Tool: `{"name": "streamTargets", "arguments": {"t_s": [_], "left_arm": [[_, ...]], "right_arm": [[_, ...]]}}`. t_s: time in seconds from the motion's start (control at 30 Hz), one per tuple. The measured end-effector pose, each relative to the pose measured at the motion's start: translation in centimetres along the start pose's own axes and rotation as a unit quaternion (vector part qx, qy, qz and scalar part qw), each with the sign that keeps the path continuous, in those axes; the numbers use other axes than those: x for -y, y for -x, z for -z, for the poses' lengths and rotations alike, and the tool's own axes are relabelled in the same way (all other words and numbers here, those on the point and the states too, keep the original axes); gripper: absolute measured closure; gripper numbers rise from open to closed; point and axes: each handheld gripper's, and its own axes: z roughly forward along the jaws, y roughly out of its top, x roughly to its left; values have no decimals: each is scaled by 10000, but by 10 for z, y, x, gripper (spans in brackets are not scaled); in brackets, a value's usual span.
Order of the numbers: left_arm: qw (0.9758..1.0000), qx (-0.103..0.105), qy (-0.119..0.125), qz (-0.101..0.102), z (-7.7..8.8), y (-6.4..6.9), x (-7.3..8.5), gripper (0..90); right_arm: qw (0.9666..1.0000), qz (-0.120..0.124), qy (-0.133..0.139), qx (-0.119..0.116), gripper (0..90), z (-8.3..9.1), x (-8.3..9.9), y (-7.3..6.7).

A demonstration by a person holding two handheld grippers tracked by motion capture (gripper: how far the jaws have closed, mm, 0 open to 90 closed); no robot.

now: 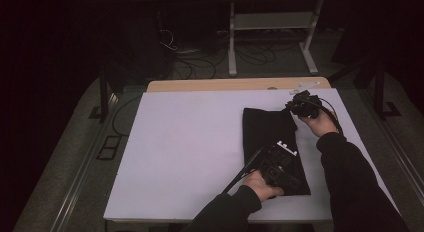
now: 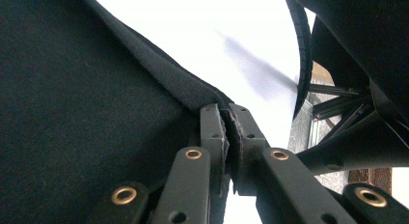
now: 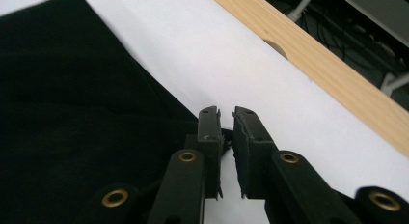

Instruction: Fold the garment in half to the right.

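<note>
Black cloth [image 1: 272,142], soft, limp; take it at hemmed corners. Left gripper [image 2: 226,132] pinches an edge; right gripper [image 3: 227,132] slightly parted, seemingly released.

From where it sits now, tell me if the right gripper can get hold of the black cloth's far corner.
Probably yes. The right gripper sits right at the black cloth, its jaws slightly apart at the corner's edge, with bare white table around and nothing in between.

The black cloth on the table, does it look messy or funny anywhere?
Nothing much stands out. The black cloth lies folded into a flat strip on the white table, slightly slanted. The left gripper pinches its near edge. The right gripper sits at its far corner, jaws slightly apart.
</note>
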Motion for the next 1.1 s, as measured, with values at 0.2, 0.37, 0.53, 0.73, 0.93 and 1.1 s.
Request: {"name": "streamTargets", "arguments": {"t_s": [0.2,0.37,0.53,0.73,0.93,1.1], "left_arm": [[10000,6,51,41,4,1,0,749],[9998,-1,186,20,9,1,0,606],[9996,-3,280,-57,15,0,0,499],[9990,-104,418,-131,23,-2,-1,372],[9985,-68,496,-199,33,-6,-2,300],[9976,-94,613,-296,42,-10,-2,210]], "right_arm": [[9992,-406,-54,26,703,7,10,11],[9981,-613,-38,-53,582,12,11,14],[9971,-741,35,-162,458,18,9,15],[9952,-903,127,-365,268,27,8,17],[9933,-1059,194,-417,133,36,9,17],[9916,-1129,266,-566,83,46,14,17]]}}
